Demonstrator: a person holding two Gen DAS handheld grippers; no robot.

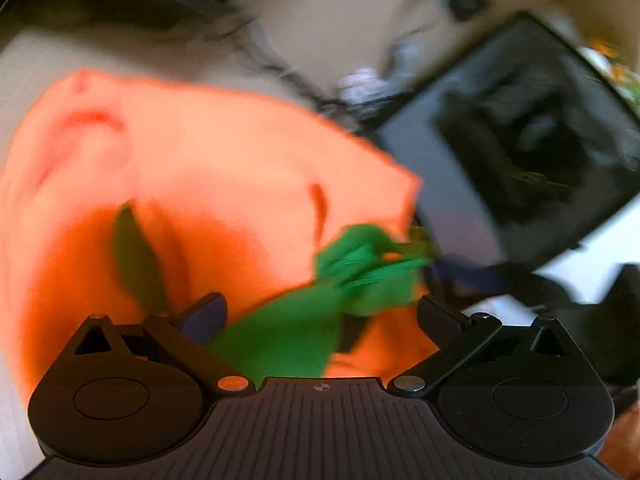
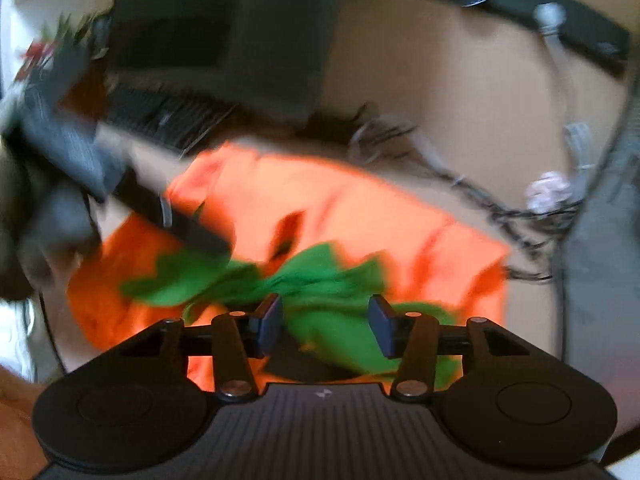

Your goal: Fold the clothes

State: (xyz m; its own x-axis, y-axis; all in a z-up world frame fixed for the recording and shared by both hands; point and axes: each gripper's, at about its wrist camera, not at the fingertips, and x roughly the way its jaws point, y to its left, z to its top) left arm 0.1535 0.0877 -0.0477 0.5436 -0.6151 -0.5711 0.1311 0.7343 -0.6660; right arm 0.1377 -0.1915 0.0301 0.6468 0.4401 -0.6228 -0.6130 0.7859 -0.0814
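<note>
Both wrist views are showing heavy motion blur, so fine detail is not readable.

An orange garment (image 1: 192,168) with green trim (image 1: 352,268) is lying spread on a tan surface (image 1: 340,20). The green trim is bunching near the middle of the garment, directly ahead of both grippers.

The left gripper (image 1: 320,312) is standing with its jaws wide apart; green fabric is passing between them, but neither finger is clamping it. In the right wrist view, a dark tool is reaching in from the left over the garment's near-left edge; whether this is the left gripper cannot be told through the blur.

The right gripper (image 2: 325,320) is also holding its jaws parted, with the green trim lying between and beneath the blue finger pads (image 2: 272,322); contact cannot be confirmed.

A dark rectangular box (image 1: 532,152) is sitting beside the garment's far edge, and tangled dark cables (image 2: 480,200) are trailing across the tan surface behind it.
</note>
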